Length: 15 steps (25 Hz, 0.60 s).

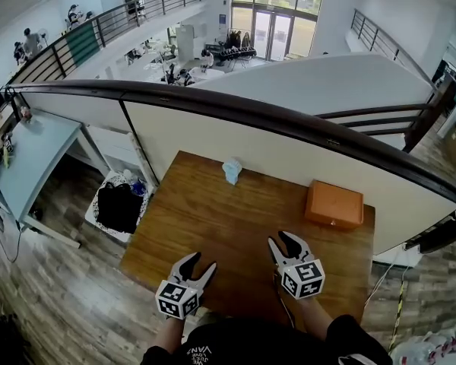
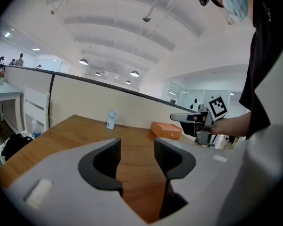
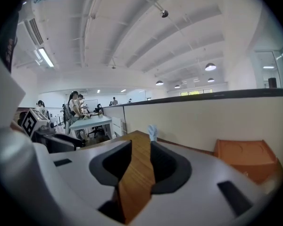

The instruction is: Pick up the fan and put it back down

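Observation:
A small pale fan [image 1: 232,169] stands upright near the far edge of the wooden table [image 1: 213,226], against the partition. It shows small and distant in the left gripper view [image 2: 112,118] and in the right gripper view [image 3: 153,132]. My left gripper [image 1: 200,263] hovers over the table's near edge, its jaws open and empty [image 2: 137,147]. To its right, my right gripper [image 1: 283,239] is a little farther forward, its jaws parted with only tabletop between them [image 3: 140,147]. Both grippers are well short of the fan.
An orange box [image 1: 334,204] lies at the table's far right corner. A cream partition with a dark rail [image 1: 235,109] runs behind the table. Left of the table, a white basket with dark cloth [image 1: 118,204] sits on the floor beside a pale desk [image 1: 30,158].

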### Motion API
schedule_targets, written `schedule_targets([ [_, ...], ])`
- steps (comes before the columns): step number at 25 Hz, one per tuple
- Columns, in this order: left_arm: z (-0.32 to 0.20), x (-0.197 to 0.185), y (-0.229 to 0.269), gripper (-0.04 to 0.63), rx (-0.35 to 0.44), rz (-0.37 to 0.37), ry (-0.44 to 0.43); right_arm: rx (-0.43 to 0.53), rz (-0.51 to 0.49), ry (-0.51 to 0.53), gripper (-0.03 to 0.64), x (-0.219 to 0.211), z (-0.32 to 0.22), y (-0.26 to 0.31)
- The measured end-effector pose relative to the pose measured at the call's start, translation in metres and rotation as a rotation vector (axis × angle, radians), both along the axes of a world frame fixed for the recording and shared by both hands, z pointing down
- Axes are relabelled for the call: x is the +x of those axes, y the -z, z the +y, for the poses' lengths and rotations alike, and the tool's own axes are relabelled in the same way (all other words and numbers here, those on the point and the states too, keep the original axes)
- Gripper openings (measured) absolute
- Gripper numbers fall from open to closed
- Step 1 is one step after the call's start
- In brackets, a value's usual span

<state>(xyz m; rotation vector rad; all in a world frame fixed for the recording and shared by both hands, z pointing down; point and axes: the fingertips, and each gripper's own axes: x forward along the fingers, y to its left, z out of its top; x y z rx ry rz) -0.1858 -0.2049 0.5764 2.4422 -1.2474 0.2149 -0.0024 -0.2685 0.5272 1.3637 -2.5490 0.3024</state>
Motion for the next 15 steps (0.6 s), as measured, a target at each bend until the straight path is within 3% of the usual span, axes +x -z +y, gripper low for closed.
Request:
schedule_targets([
  [4, 0.024, 0.019, 0.004, 0.208, 0.007, -0.004, 0.01, 0.001, 0.0, 0.024, 0.074, 0.013, 0.031, 0.001],
  [11, 0.069, 0.048, 0.006, 0.204, 0.018, -0.018, 0.034, -0.02, -0.008, 0.086, 0.031, 0.031, 0.083, -0.005],
  [15, 0.093, 0.06, 0.005, 0.141, 0.024, -0.027, 0.051, -0.037, -0.005, 0.118, 0.021, 0.04, 0.111, -0.009],
])
